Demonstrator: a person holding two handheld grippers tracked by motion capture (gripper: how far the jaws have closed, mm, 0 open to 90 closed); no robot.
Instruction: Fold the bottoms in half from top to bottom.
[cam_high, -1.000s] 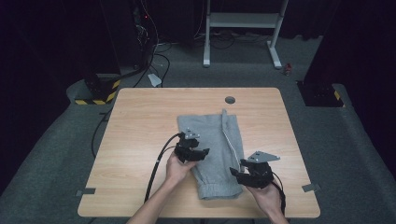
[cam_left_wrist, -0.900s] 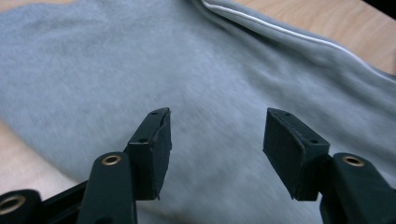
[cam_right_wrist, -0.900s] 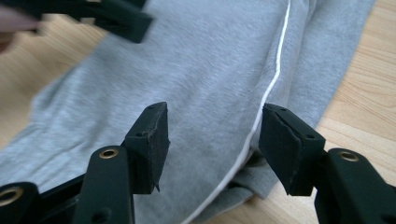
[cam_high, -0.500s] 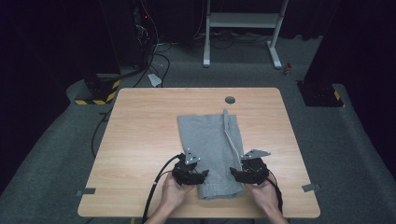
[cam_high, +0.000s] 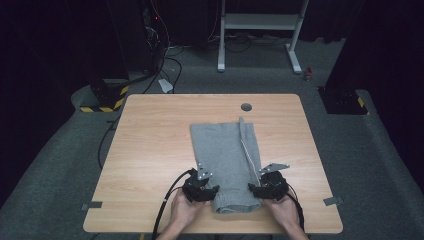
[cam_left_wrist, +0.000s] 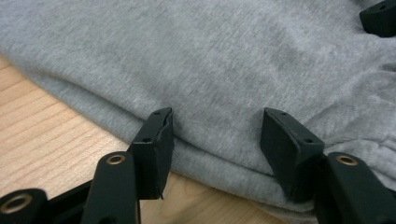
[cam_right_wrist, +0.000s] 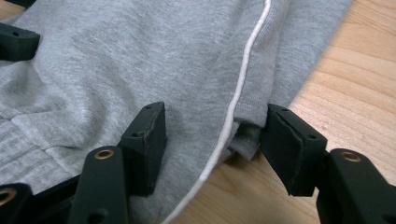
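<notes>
Item, nearest you: left gripper (cam_high: 212, 191) and right gripper (cam_high: 254, 190), one at each lower corner of the folded grey sweatpants (cam_high: 227, 160), low in the high view. Your left jaws have just been closing a little yet stand apart, straddling the layered edge in the left gripper view; your right jaws stand wide, one pad on the cloth, one outside its edge by the white side stripe (cam_right_wrist: 236, 100); neither pinches yet. Risk: close too shallow and you may catch only the top layer, so the fold peels open on lifting; uneven bites could skew the garment. Item, farther: wooden table (cam_high: 150, 145), its cable hole (cam_high: 246, 107) beyond the garment. Hard to tell: how many layers lie between each pair of pads, and the garment's lower hem behind your hands.
</notes>
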